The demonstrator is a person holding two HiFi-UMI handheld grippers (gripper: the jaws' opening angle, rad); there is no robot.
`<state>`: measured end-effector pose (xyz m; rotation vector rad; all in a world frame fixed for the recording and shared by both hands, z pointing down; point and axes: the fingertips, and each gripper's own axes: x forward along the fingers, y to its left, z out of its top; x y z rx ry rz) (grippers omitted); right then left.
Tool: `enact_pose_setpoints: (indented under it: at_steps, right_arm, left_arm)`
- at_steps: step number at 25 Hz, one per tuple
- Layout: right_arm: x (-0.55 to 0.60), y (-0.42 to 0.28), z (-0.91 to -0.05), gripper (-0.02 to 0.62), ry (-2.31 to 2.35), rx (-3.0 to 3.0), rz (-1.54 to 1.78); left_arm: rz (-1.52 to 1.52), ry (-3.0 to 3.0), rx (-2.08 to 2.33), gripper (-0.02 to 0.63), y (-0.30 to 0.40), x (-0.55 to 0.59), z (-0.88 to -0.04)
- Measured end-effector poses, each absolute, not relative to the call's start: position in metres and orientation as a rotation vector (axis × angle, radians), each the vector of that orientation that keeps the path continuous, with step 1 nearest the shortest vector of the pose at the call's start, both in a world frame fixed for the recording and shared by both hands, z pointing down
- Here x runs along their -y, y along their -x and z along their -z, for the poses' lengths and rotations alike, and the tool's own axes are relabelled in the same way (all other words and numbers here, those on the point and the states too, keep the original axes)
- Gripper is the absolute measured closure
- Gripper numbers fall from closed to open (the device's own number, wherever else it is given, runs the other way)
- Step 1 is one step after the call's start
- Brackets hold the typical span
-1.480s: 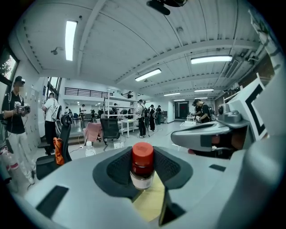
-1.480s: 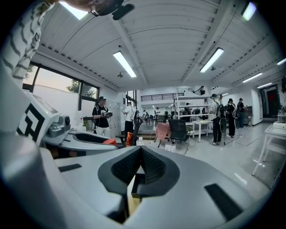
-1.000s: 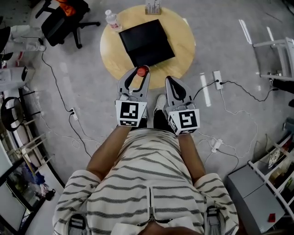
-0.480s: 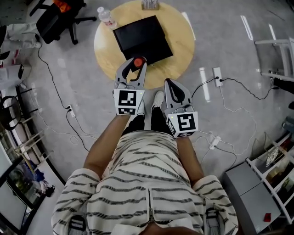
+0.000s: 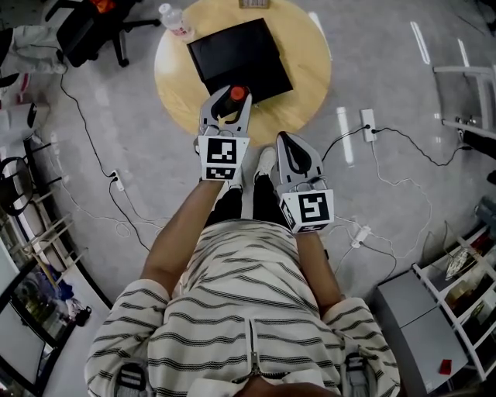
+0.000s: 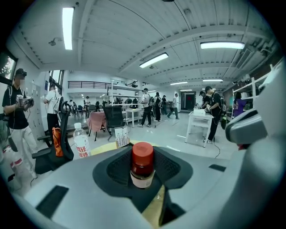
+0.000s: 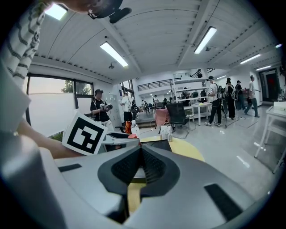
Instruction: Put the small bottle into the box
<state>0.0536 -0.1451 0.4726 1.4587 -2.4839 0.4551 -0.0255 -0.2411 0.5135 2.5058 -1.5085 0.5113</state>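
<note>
Clamping the small bottle (image 5: 237, 94) between its two dark pads, the left gripper (image 5: 227, 105) has its jaws set partly apart, closed on the bottle's body. The red cap stands upright above the pads, and a pale label shows just under it in the left gripper view. Directly ahead of this gripper's tips lies the black box (image 5: 240, 54), flat on the round wooden worktop (image 5: 302, 93); the bottle sits at the box's nearest edge, and whether it rests on anything cannot be told. Farther ahead and to the left of the left gripper, a clear water bottle (image 5: 175, 21) stands at the worktop's far rim, with a small card stand (image 6: 121, 136) to its right.

To the right of the left gripper and drawn back from it, the right gripper (image 5: 287, 143) has its jaws pressed together with nothing between them, hanging over the grey floor (image 5: 387, 101) short of the worktop's near edge. Both grippers point toward the box.
</note>
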Motion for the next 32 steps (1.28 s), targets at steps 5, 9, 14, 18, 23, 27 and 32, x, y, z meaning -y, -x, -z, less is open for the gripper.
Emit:
enact_pose_setpoints:
  at_steps: [5,9,14,18,23,27,32]
  right_arm:
    - [0.143,-0.056,-0.481,0.583,-1.449,2.471,-0.469]
    - [0.142,-0.056,-0.484,0.583,-1.446,2.462,-0.478]
    - [0.141,-0.057,-0.489,0.583,-1.44,2.456,-0.486]
    - [0.14,-0.058,-0.489,0.583,-1.435,2.454,-0.484]
    - [0.141,-0.06,-0.492,0.583,-1.433,2.446,-0.494]
    - [0.14,-0.062,-0.493,0.583,-1.434,2.44,-0.498]
    - [0.135,-0.062,-0.496,0.583,-1.434,2.432,-0.49]
  left_arm:
    - [-0.53,-2.497,1.511,0.456,0.022,0.252,-0.528]
    - [-0.549,-2.487,1.51,0.456,0.022,0.26,-0.538]
    - [-0.56,-2.472,1.506,0.456,0.021,0.267,-0.552]
    - [-0.561,-2.473,1.495,0.456,0.018,0.271,-0.562]
    - [-0.588,-2.451,1.497,0.456,0.019,0.276,-0.577]
    - [-0.607,-2.446,1.497,0.456,0.018,0.279,-0.586]
    - [-0.621,-2.447,1.496,0.456,0.016,0.282,-0.598]
